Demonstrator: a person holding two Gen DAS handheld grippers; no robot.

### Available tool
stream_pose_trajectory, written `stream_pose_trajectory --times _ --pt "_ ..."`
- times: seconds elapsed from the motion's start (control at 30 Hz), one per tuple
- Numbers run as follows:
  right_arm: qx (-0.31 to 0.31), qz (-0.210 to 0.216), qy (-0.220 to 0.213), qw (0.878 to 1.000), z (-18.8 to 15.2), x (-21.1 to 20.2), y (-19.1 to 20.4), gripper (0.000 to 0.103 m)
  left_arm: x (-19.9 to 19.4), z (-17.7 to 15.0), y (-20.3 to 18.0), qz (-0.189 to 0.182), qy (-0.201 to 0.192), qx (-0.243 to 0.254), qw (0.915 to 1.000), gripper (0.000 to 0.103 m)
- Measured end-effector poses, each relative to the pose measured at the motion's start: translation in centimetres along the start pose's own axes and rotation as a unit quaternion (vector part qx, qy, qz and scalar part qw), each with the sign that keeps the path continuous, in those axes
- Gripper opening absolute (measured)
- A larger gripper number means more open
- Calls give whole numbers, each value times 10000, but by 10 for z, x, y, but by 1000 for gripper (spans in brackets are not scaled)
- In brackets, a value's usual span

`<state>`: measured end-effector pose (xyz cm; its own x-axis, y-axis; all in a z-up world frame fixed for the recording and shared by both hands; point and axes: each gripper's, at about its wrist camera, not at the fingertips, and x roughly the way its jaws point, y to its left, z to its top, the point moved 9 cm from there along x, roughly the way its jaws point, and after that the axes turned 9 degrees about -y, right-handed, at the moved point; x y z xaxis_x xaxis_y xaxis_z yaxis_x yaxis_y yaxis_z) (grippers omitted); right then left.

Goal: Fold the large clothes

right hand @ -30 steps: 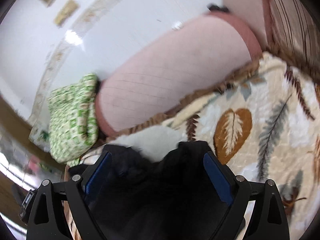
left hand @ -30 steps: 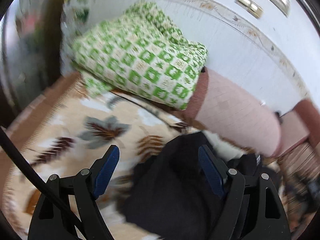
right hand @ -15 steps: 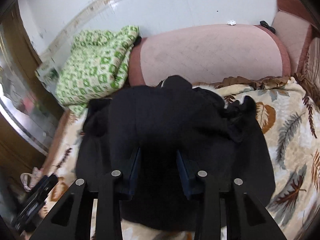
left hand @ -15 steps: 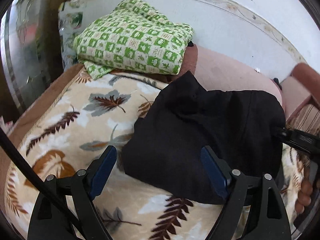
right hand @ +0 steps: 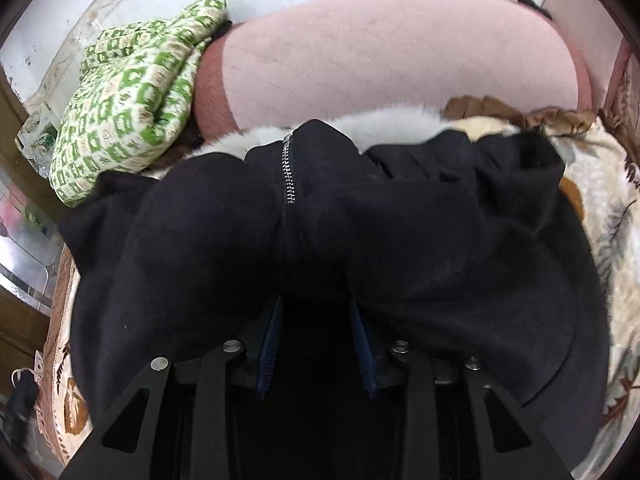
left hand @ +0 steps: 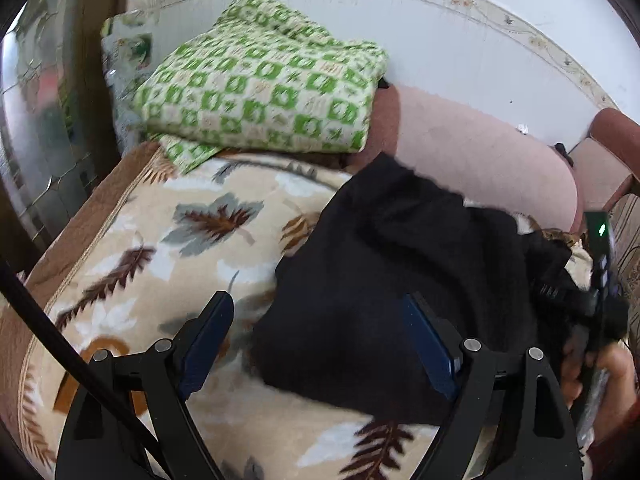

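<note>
On the bed's cream blanket with brown and grey leaf print point(left hand: 168, 248) lies a bulky black fabric garment with a metal zipper point(right hand: 360, 232), bunched in soft folds against a long pink bolster cushion point(right hand: 400, 64) along the white wall. Beside the bolster sits a folded green-and-cream checked blanket point(left hand: 264, 96). Down at the garment's near edge, the right gripper point(right hand: 316, 336) has just been closing its blue-padded jaws, and a ridge of the black cloth is pinched between them. Over at the garment's other side, the left gripper point(left hand: 320, 344) hangs with its jaws spread wide, one finger above the leaf blanket, the other over the black cloth, gripping nothing.
</note>
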<state>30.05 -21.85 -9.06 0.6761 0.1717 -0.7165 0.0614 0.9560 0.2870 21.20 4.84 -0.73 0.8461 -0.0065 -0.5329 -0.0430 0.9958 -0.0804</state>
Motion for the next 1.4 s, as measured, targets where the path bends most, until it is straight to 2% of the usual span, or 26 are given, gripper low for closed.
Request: stream_pose_trajectory --times 0.07,0.17,0.27,0.37,0.47,0.53,0.6,0.67,0.73,0.77,0.83,1.0,1.1,1.17,1.2,1.3,1.33,1.4 --pt "-43 22 47 10000 -1 4 -2 34 14 15 -18 -66 8 215 9997 85" --pt "-80 62 86 9999 0 7 -4 34 39 32 -54 -353 8 615 9975 85" --pt "-12 162 81 9998 -1 6 -8 34 83 35 -72 69 202 1168 9929 85" --pt "-10 235 66 9997 1 7 -7 34 130 24 -66 450 625 1374 9875 82" --pt "6 322 55 9995 2 8 -7 34 161 11 -50 405 1010 1083 9881 83" --pt "70 400 37 9992 2 11 -7 34 174 6 -38 445 1151 828 9889 87" --pt "140 462 8 9988 3 15 -9 34 188 0 -26 516 1230 639 9890 97" --pt "192 503 -9 9986 4 19 -10 34 205 -9 -12 337 1490 130 9882 99" --pt "230 534 -13 9983 6 26 -10 34 220 -22 5 30 1769 -606 9823 103" --pt "273 551 -2 9981 7 29 -11 33 223 -27 11 -85 1821 -847 9796 103" --pt "309 542 -6 9981 9 32 -11 33 222 -29 11 -119 1811 -917 9791 103" --pt "119 439 -129 9989 9 21 -9 33 206 -22 6 272 1598 -327 9862 103" --pt "251 571 -222 9978 20 -9 -11 35 198 -19 7 338 1553 -200 9871 103" --pt "294 529 -448 9972 30 -30 -20 36 195 -20 9 345 1545 -207 9872 103" --pt "241 458 -566 9971 36 -41 -26 36 196 -20 10 339 1543 -225 9872 103" --pt "-59 -250 -769 9967 48 -52 -59 40 195 -19 10 339 1512 -251 9876 103" --pt "-77 -552 -706 9959 48 -46 -77 47 195 -19 10 338 1502 -242 9878 103" --pt "160 -623 -477 9968 40 -28 -104 59 198 -20 10 309 1514 -262 9876 103"
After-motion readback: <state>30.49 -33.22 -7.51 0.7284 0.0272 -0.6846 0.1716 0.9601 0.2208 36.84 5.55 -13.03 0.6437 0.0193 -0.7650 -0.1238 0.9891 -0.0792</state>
